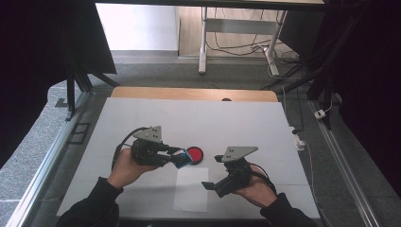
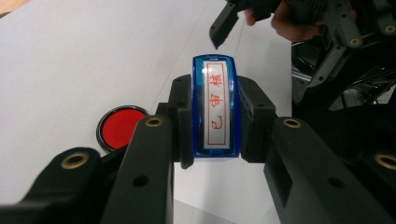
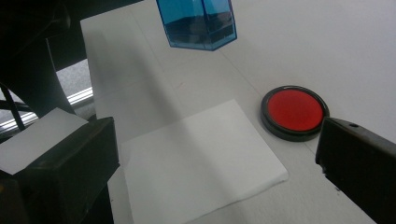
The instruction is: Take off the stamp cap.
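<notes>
- We see the white table (image 1: 142, 118) across the centre of the high view, with a wooden edge along its upper border.
- A white paper sheet (image 1: 191, 188) lies flat at the lower centre of the high view; in the right gripper view it occupies the lower middle (image 3: 196, 158).
- The left gripper (image 1: 182, 158), left of centre in the high view, has its jaws clamped on a blue stamp (image 1: 182, 159). In the left gripper view the stamp (image 2: 215, 107) sits in the centre of the frame, pressed between both pads, its white label with red characters facing the camera.
- The right gripper (image 1: 213, 172), lower right of centre in the high view, has its jaws spread wide with nothing between them.
- The red ink pad (image 1: 194, 154), round with a black rim, rests on the table just right of the stamp in the high view, and at centre right in the right gripper view (image 3: 294, 111).
- In the right gripper view the stamp (image 3: 198, 23) hangs at the top centre, clear of the paper sheet.
</notes>
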A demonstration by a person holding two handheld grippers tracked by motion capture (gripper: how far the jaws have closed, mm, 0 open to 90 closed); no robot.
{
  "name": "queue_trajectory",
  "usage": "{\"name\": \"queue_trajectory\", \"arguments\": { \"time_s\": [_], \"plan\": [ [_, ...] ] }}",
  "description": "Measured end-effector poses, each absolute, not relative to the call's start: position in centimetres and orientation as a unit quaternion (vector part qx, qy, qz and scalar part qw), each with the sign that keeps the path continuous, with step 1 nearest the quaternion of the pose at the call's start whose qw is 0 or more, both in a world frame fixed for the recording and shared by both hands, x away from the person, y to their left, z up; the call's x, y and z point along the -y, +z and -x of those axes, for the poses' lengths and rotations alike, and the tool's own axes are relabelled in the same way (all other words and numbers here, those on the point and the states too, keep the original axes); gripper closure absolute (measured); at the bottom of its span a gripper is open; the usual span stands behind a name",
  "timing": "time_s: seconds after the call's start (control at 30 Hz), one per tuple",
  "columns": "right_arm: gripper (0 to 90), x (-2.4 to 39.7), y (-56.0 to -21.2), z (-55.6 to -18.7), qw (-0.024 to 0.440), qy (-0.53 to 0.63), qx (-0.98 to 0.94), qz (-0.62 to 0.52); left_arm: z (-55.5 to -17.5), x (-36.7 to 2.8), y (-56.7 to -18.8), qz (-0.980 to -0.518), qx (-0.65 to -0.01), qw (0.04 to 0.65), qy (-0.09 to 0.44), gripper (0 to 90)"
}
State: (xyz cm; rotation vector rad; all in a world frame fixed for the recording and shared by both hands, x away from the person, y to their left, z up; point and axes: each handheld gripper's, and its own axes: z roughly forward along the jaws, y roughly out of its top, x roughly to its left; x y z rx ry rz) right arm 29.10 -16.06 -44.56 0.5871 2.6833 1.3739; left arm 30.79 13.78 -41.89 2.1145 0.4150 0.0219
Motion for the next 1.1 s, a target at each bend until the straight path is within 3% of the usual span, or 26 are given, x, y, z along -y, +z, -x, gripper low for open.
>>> {"name": "queue_trajectory", "arguments": {
  "time_s": [0.43, 0.53, 0.67, 1.03, 1.1],
  "plan": [
    [0.0, 13.7, -44.8, -30.7, 0.007, 0.448, -0.881, -0.154, -30.6, -13.7, -41.9, -0.865, -0.147, 0.480, 0.006, 70.5],
    [3.4, 13.2, -44.8, -31.2, 0.006, 0.451, -0.880, -0.148, -30.6, -13.7, -41.8, -0.867, -0.140, 0.479, 0.007, 70.5],
    [10.5, 12.6, -45.0, -31.9, -0.008, 0.457, -0.880, -0.133, -30.6, -13.6, -41.9, -0.867, -0.133, 0.481, 0.005, 70.5],
    [45.8, 11.4, -45.2, -33.1, -0.047, 0.458, -0.883, -0.092, -30.5, -13.6, -41.9, -0.866, -0.115, 0.486, 0.007, 70.5],
    [48.9, 11.2, -45.2, -33.1, -0.049, 0.457, -0.884, -0.087, -30.5, -13.7, -41.9, -0.865, -0.112, 0.488, 0.006, 70.5]
  ]
}}
